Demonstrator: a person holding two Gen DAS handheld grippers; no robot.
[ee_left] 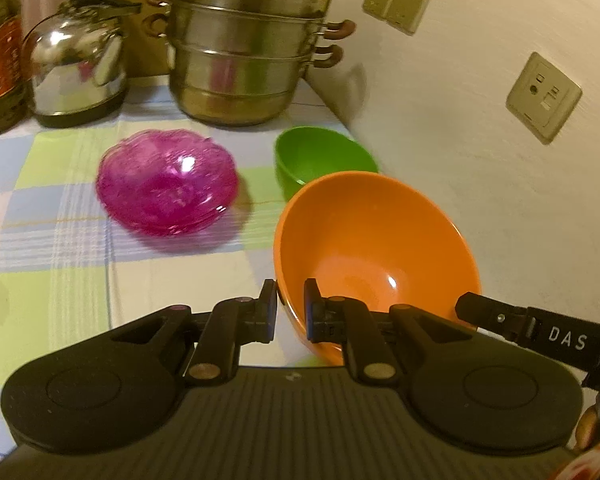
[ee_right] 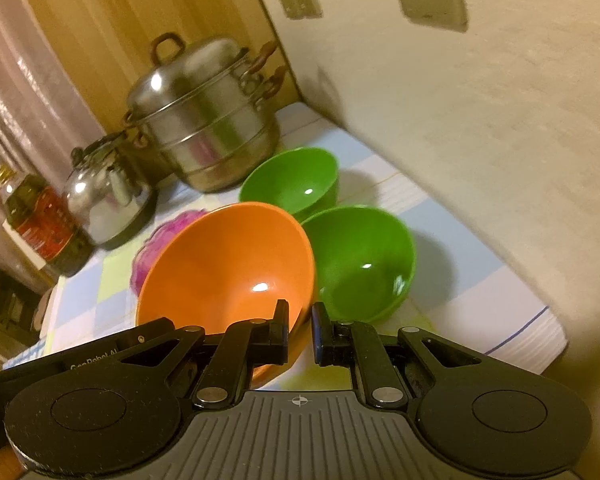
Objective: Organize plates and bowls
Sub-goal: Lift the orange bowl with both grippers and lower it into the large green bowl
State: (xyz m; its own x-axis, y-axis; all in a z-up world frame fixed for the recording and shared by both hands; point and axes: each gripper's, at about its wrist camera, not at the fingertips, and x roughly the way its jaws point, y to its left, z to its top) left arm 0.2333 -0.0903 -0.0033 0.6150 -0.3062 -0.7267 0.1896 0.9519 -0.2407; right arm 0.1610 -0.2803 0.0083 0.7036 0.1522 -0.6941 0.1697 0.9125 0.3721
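Together we lift the orange bowl [ee_left: 374,248] at lower centre, left gripper [ee_left: 291,308] and right gripper [ee_right: 300,330] fingers clenched on opposite rim edges above the table [ee_left: 60,208].

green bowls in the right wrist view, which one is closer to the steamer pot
The far green bowl, just in front of the steamer pot. The other green bowl sits nearer the camera, beside the orange bowl.
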